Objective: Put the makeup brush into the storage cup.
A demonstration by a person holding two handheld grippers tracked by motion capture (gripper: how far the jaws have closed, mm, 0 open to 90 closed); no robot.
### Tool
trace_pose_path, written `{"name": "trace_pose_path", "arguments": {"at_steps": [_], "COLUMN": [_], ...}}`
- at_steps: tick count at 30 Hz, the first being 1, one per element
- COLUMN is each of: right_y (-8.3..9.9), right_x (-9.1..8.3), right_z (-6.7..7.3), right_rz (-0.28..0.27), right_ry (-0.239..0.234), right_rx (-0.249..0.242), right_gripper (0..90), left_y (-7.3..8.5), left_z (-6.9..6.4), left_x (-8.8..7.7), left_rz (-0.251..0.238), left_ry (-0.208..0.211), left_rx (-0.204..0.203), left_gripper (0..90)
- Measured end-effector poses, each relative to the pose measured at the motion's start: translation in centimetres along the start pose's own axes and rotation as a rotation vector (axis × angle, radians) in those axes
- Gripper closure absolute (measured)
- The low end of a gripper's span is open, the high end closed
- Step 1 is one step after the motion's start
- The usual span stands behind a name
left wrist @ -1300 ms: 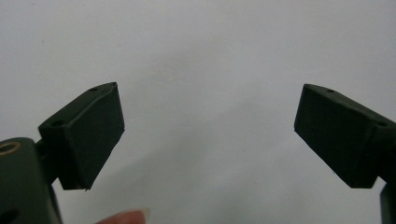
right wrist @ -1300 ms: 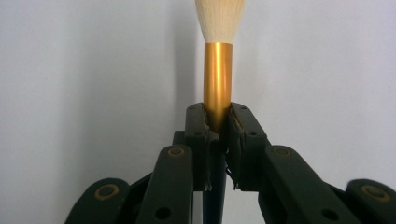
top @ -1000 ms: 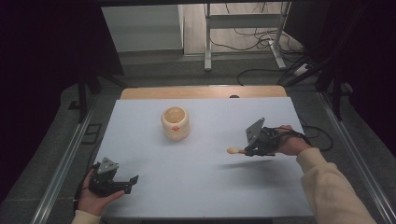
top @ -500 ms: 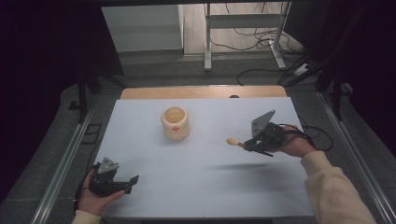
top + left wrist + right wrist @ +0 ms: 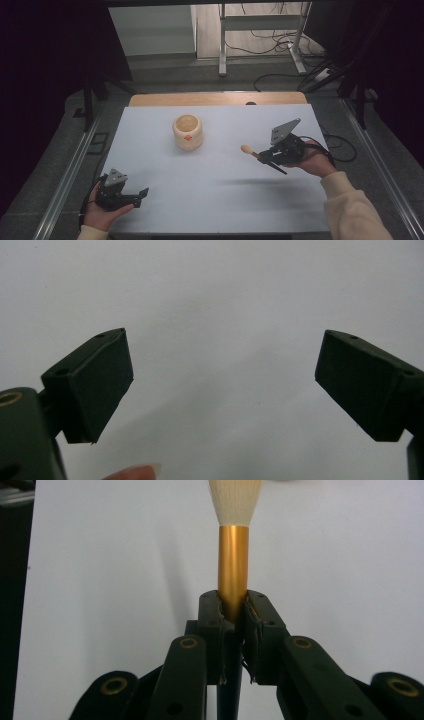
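The right tool (image 5: 263,156) pinches a brush (image 5: 233,562) by its gold ferrule, bristle tip pointing left, held above the bench (image 5: 220,200) at the right side. A cup (image 5: 188,132) stands well apart, farther left. The left tool (image 5: 140,197) rests at the near left corner, jaws spread, nothing between them.

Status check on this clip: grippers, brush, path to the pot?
Right hand-held gripper shut on brush. Left hand-held gripper open, idle. Pot upright, path clear.
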State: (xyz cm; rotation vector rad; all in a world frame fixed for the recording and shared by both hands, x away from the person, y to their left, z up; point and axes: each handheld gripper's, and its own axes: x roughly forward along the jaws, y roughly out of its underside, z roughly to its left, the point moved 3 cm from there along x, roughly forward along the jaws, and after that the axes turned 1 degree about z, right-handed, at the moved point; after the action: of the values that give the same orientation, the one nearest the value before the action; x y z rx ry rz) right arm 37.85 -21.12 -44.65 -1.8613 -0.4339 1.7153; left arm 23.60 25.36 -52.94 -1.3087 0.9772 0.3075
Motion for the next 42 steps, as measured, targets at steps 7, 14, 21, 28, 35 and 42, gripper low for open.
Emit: {"name": "trace_pose_path", "arguments": {"at_steps": [7,14,21,28,35,42], "right_y": [0.1,0.1,0.2,0.4,0.4,0.5], "right_x": [0.2,0.5,0.6,-0.3,-0.8,-0.9], "right_z": [0.6,1.0,1.4,1.4,1.4,1.3], "right_rz": [-0.037,-0.065,-0.070,-0.121,-0.153,-0.176], "right_ry": [-0.027,-0.036,-0.005,0.027,0.047,0.075], "right_rx": [0.110,0.179,0.188,0.225,0.248,0.301], "right_gripper": [79.4,79.4,79.4,79.4,79.4,79.3], "left_y": [0.0,0.0,0.0,0.0,0.0,0.0], "left_z": [0.0,0.0,-0.1,-0.1,0.0,-0.1], "left_x": [0.0,0.1,0.1,0.1,0.0,0.0], "left_rz": [0.001,0.003,0.003,0.003,0.001,0.000], "left_ry": [0.001,0.000,-0.001,-0.001,-0.001,-0.002], "left_rx": [0.002,0.003,0.005,0.004,0.003,0.005], "left_gripper": [9.2,9.3,9.3,9.3,9.2,9.2]}}
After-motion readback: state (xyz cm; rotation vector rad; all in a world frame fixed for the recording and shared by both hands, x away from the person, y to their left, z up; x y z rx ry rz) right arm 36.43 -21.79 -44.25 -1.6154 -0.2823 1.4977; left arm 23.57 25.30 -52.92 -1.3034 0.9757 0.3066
